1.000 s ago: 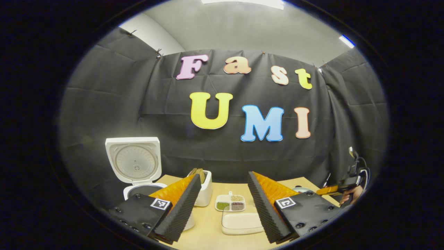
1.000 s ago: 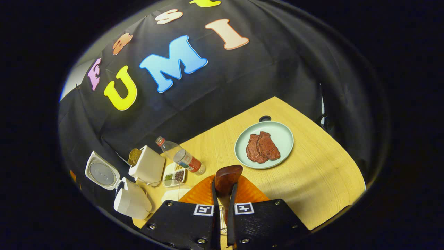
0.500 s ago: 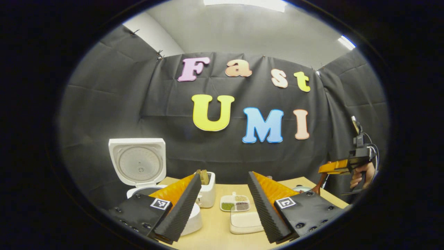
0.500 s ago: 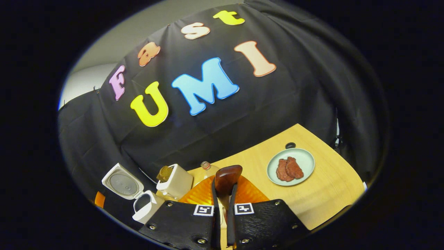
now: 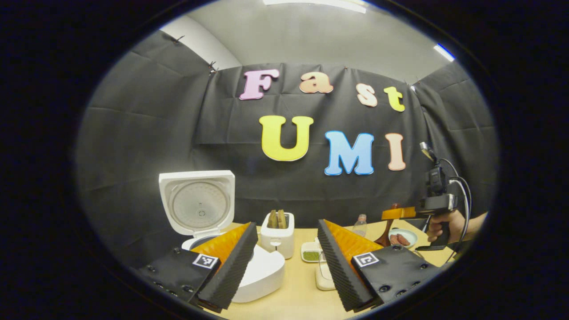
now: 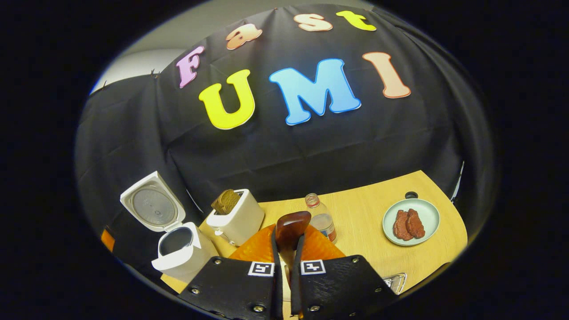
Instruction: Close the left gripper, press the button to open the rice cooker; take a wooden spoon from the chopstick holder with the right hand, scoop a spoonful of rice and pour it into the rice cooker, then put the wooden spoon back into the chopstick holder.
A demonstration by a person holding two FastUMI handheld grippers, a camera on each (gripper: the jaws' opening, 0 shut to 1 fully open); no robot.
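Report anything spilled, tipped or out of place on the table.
Nothing stands out. The rice cooker stands upright with its lid open, the toaster and bottle are upright, and the meat sits on its plate. No spill shows.

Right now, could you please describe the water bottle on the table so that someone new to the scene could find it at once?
Start at the white rice cooker with its lid up at the table's left end, then pass the white toaster holding bread. Just right of the toaster stands the water bottle, upright near the back edge. It is the one clear, see-through item, narrower than its white neighbours and the green plate.
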